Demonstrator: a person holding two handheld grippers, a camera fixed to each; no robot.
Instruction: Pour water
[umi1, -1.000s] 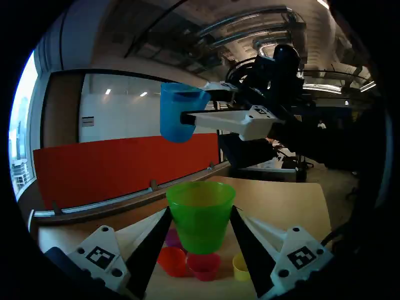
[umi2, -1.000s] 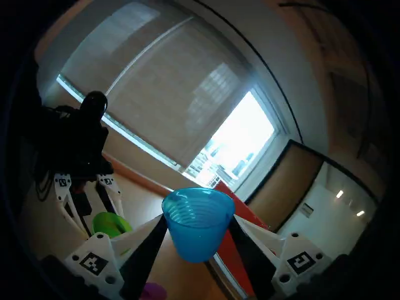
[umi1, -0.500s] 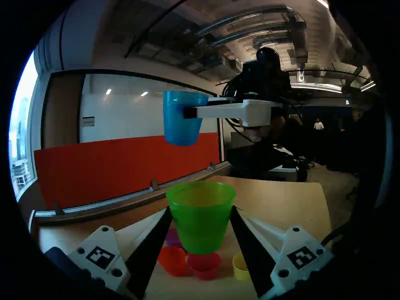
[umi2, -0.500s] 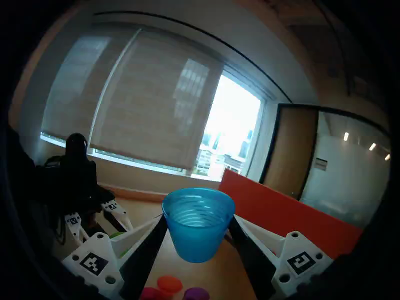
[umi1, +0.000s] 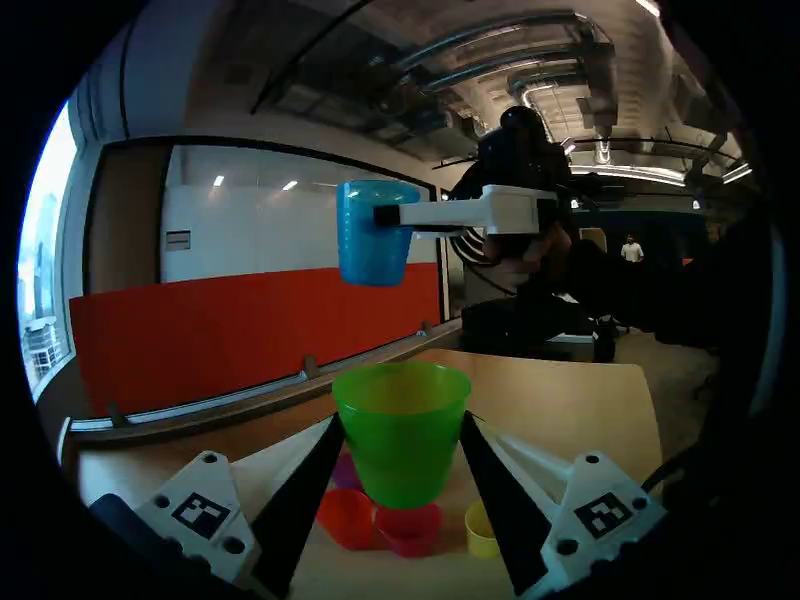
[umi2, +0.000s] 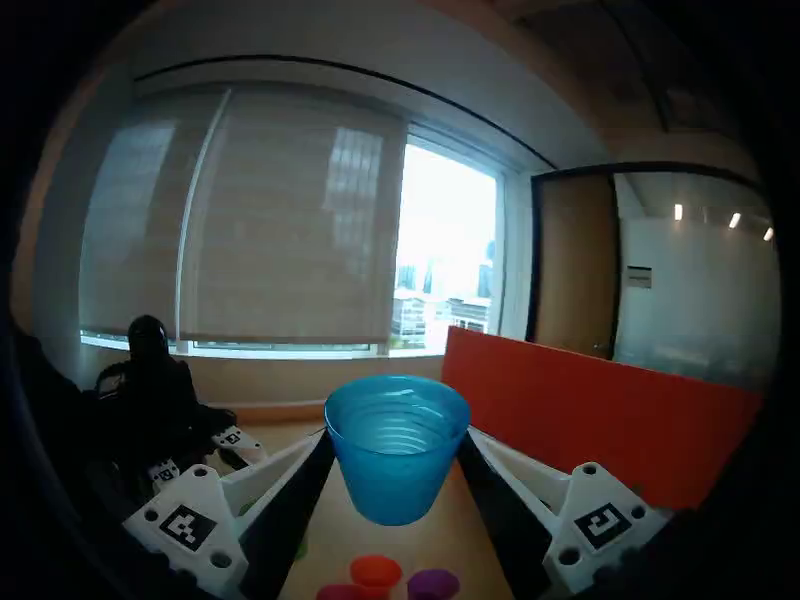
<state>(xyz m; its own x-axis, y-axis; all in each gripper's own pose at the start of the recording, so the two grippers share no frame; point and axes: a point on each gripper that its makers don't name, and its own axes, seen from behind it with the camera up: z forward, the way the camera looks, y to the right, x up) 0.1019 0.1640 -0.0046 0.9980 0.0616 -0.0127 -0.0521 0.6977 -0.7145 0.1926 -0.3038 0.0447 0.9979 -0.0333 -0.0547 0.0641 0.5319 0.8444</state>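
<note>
Gripping green cup (umi1: 402, 445) upright between both fingers: left gripper (umi1: 400, 420). Right gripper (umi2: 396, 434) clamped on blue cup (umi2: 397, 465), upright, held higher than green cup. Small cups (umi1: 405, 528) on table (umi1: 570, 400) below.

Right gripper view: daylight enters through window (umi2: 445, 290) at centre, blown out to white; blinds (umi2: 280, 220) to its left dim. Left gripper view: strip lights (umi1: 640, 175) glow upper right, interior dim. Focus sharp on blue cup (umi2: 397, 450) and green cup (umi1: 402, 430). Straight lines bow toward edges.
</note>
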